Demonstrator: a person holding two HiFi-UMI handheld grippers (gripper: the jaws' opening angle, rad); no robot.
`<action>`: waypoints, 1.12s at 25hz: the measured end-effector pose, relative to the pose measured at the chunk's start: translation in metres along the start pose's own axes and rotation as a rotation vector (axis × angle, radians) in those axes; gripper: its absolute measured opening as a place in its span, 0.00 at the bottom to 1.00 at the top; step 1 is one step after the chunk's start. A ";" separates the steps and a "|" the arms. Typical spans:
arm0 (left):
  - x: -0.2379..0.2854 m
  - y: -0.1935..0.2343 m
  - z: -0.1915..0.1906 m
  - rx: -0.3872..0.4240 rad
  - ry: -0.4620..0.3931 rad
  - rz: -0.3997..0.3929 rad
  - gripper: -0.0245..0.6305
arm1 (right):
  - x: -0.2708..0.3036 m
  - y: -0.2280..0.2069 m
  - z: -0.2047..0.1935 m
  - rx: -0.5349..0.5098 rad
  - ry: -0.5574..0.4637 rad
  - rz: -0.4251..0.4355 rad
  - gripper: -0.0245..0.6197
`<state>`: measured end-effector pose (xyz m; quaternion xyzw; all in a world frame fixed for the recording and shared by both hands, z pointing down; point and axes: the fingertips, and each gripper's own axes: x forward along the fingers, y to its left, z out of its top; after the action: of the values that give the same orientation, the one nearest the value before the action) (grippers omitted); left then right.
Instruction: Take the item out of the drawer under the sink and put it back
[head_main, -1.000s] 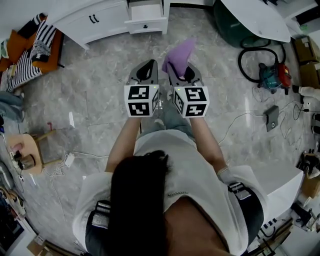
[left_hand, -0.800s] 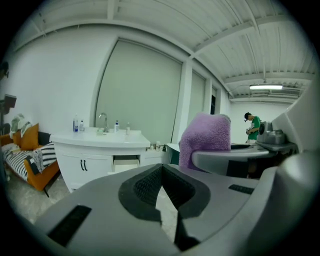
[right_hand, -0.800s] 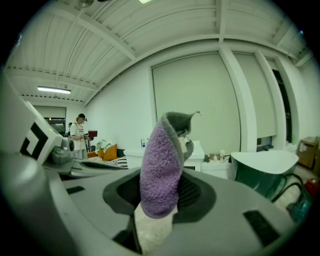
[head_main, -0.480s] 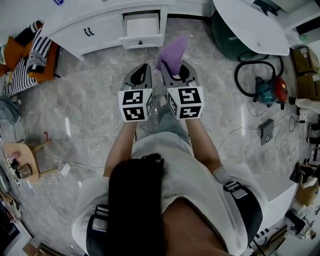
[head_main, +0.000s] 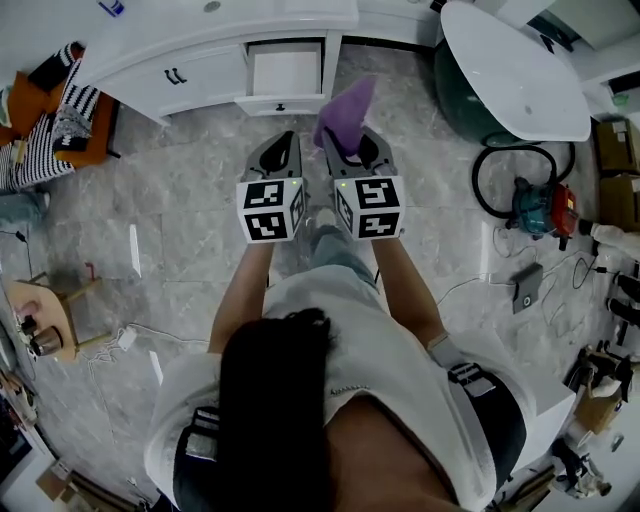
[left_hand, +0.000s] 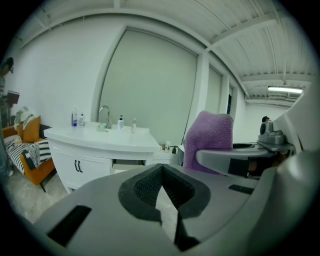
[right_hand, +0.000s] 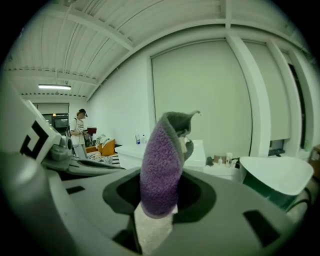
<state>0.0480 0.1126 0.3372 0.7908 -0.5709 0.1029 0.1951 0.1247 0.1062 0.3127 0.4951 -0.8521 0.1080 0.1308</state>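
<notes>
The right gripper (head_main: 349, 142) is clamped on a purple cloth (head_main: 346, 106), its jaws part-way closed, with the folded fabric pinched between the pads; in the right gripper view the cloth stands up out of the jaws, its long axis running along the line the gripper points, with a grey underside curling over at the tip. The left gripper (head_main: 281, 150) sits just beside it at centre frame, jaws drawn together at the tips and carrying nothing. What the coming move depends on is the open drawer (head_main: 281, 103), at the upper middle of the head view, pulled out of the white vanity (head_main: 190, 75) and, as far as can be seen, bare inside. It lies above and slightly left of the cloth, well apart from both grippers across the marble floor (head_main: 180, 210). The empty gripper lines up more directly beneath the drawer, but the loaded one probably needs only a small drift toward the left of frame as it advances, to bring the cloth tip-first over the opening
</notes>
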 end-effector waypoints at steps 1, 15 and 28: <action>0.008 0.001 0.002 -0.007 0.005 0.003 0.04 | 0.007 -0.006 0.000 -0.001 0.009 0.004 0.28; 0.088 0.011 0.025 -0.036 0.011 0.086 0.04 | 0.077 -0.062 0.002 0.001 0.065 0.091 0.28; 0.109 0.017 0.019 -0.045 0.024 0.126 0.04 | 0.101 -0.075 -0.013 0.026 0.105 0.133 0.28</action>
<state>0.0662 0.0055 0.3655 0.7474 -0.6194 0.1116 0.2127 0.1432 -0.0084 0.3622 0.4326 -0.8736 0.1536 0.1614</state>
